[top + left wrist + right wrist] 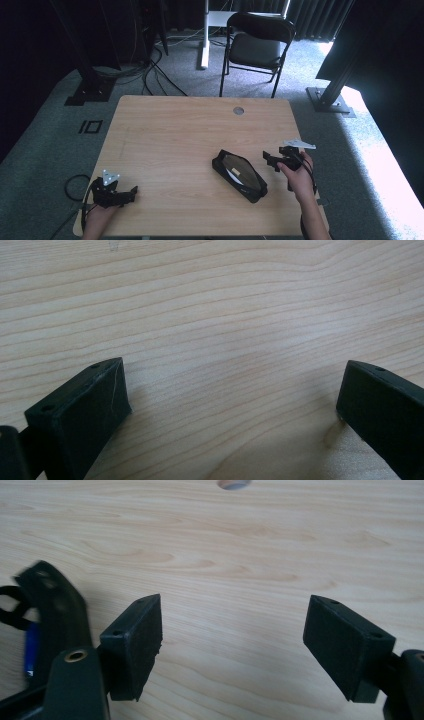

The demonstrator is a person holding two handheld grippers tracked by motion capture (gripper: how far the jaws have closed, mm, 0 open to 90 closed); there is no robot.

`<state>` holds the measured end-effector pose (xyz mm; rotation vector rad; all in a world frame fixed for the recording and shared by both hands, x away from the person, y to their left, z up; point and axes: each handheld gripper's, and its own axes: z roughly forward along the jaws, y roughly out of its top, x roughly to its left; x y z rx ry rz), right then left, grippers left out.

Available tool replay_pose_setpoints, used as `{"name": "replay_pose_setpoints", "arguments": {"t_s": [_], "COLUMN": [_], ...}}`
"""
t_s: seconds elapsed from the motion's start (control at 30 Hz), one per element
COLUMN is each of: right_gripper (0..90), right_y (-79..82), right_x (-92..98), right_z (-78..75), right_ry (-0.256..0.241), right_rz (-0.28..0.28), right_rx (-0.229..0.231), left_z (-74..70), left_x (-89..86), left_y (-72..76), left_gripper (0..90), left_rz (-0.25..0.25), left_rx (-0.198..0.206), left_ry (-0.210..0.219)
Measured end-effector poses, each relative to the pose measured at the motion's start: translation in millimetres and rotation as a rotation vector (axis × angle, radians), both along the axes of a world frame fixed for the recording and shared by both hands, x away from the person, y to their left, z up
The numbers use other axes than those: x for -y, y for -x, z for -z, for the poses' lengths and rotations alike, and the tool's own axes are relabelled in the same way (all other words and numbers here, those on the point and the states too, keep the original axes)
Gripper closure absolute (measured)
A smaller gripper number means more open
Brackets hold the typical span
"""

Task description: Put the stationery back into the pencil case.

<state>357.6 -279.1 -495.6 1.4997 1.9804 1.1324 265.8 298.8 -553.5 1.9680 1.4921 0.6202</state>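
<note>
Black pads of the right claw (232,650) stand wide apart, nothing between them but bare wood. In the high view the right claw (274,161) sits just beside the right end of a black pouch (239,175), jaws pointed toward it, not touching that I can tell. The pouch lies flat on the desk (170,135), slanted, its clear window up, something pale inside. In the right gripper view a black edge of the pouch (52,605) shows at the left, outside the left jaw, with a blue strip under it.

Left claw (232,405): also spread wide, empty, low over the wood grain. In the high view the left claw (127,194) rests near the front left corner of the desk, well apart from the pouch.

Farther out: a grommet hole (238,110) near the desk's far edge, a black folding chair (257,42) behind, cables on the grey carpet.

Judgement: the work in hand looks like a reach for the pouch with the right claw.

Risks:
- Pouch lies off to one side of the jaws' line; closing from here would pinch air or only catch a corner.
- Soft, flat fabric may slide on smooth wood if pushed by one jaw, since the left claw is too far off to steady it.
- Thin pinch on the rim could slip when lifted.
</note>
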Motion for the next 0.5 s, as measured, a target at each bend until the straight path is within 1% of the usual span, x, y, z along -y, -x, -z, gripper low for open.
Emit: {"name": "replay_pose_setpoints", "arguments": {"t_s": [0.03,0.1,0.23,0.27,0.3,0.33,0.37,0.43,0.5], "right_gripper": [23.3,19.9,19.7,19.4,18.0,17.7,17.7,17.7,17.1], "right_y": [0.8,2.8,7.3,8.7,10.3,11.5,12.7,15.1,18.1], "right_x": [1.9,5.0,10.8,12.3,13.7,15.4,17.3,21.4,25.1], "right_z": [1.9,6.2,14.1,16.2,18.4,20.5,22.5,26.1,30.3], "right_ry": [-0.001,-0.003,-0.006,-0.008,-0.010,-0.004,0.011,0.013,0.026], "right_rz": [0.010,0.044,0.083,0.098,0.117,0.131,0.138,0.163,0.191], "right_rx": [-0.006,-0.019,-0.042,-0.050,-0.068,-0.076,-0.066,-0.071,-0.071], "left_z": [0.0,0.0,0.0,0.0,0.0,0.0,0.0,0.0,0.1], "left_x": [0.0,0.0,0.0,0.0,0.0,0.0,0.0,0.0,0.0], "left_y": [0.0,0.0,0.0,0.0,0.0,0.0,0.0,0.0,0.0], "left_gripper": [0.5,0.6,0.5,0.6,0.5,0.5,0.5,0.6,0.5], "left_rz": [0.000,0.000,0.000,0.000,0.000,0.000,0.000,0.000,0.000], "left_rx": [0.000,0.000,0.000,0.000,0.000,0.000,0.000,0.000,0.001], "left_ry": [0.000,0.000,0.000,0.000,0.000,0.000,0.000,0.000,0.000]}}
